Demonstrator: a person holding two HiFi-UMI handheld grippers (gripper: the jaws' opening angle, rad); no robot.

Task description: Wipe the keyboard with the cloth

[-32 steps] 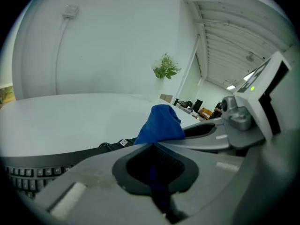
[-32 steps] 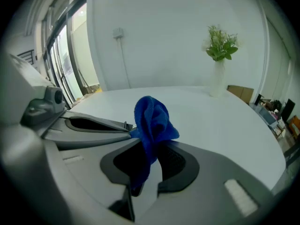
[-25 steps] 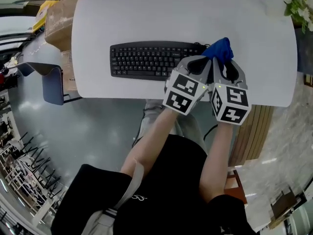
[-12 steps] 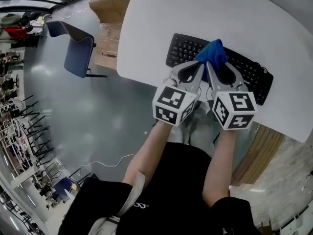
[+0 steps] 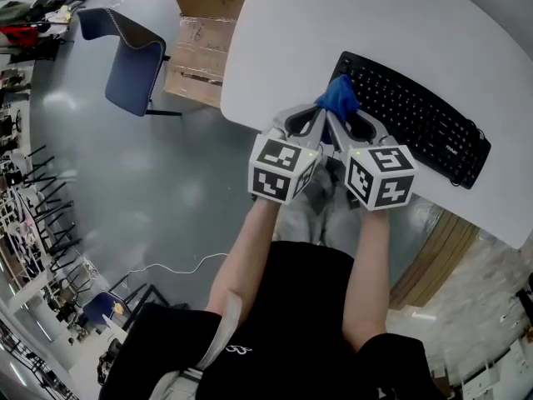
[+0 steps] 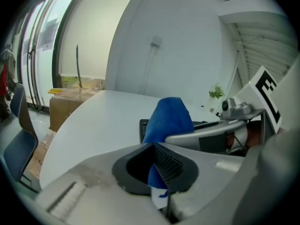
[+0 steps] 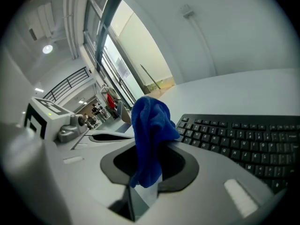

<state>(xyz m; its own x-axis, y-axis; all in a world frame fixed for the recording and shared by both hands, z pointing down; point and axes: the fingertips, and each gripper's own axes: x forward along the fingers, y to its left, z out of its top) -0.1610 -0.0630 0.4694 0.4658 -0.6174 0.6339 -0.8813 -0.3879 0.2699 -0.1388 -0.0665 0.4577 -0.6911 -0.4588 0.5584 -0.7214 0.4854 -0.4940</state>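
Note:
A black keyboard (image 5: 412,117) lies slantwise on the white table (image 5: 333,15). A bunched blue cloth (image 5: 337,95) sits at the keyboard's left end, near the table's front edge. My left gripper (image 5: 319,115) and right gripper (image 5: 335,119) stand side by side, both shut on the cloth. In the left gripper view the cloth (image 6: 168,118) rises out of the closed jaws and hides most of the keyboard (image 6: 143,128). The right gripper view shows the cloth (image 7: 149,130) pinched the same way, with the keyboard (image 7: 243,142) stretching off to the right.
Cardboard boxes (image 5: 200,44) and a blue chair (image 5: 133,57) stand on the floor left of the table. A white cable (image 5: 179,269) lies on the floor. A small plant (image 6: 216,92) is at the table's far side.
Both grippers have carried the cloth from the keyboard's right end, across the keys, to its left end. The head view has swung, so the keyboard now shows slanted.

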